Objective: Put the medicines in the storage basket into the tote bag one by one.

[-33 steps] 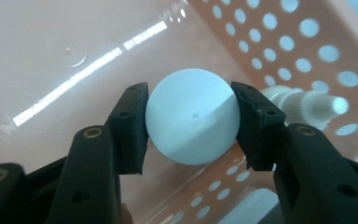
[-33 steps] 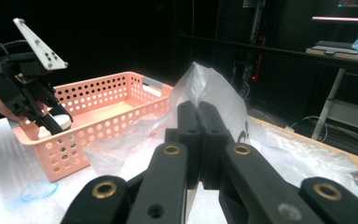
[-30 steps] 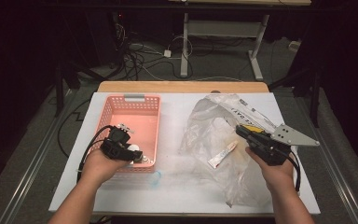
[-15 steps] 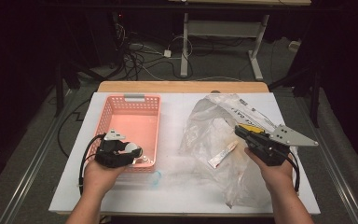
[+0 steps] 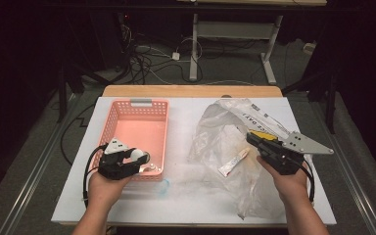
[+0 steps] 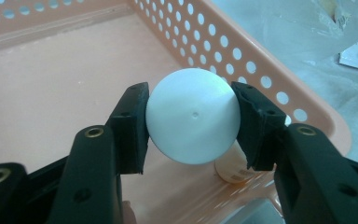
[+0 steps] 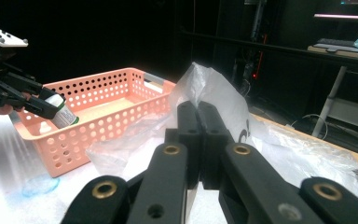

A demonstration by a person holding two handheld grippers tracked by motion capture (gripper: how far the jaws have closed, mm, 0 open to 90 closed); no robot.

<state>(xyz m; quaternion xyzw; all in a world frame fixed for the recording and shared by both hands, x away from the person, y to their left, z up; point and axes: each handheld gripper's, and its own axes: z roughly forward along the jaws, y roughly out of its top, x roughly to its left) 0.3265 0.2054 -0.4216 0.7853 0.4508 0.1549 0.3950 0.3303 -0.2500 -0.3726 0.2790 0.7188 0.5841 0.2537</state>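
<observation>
Dark room, white table (image 5: 191, 200) — left claw (image 5: 138, 157) grips bottle (image 6: 193, 115) over basket (image 5: 139, 108), right claw (image 5: 252, 139) shut empty.

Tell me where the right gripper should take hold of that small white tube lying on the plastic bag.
Probably across the middle of the small white tube, jaws closing on its two long flat sides, coming down from above. It lies flat and slanted on the crinkled plastic bag, so a low sideways approach would likely snag film. The right gripper is shut; open it first.
</observation>
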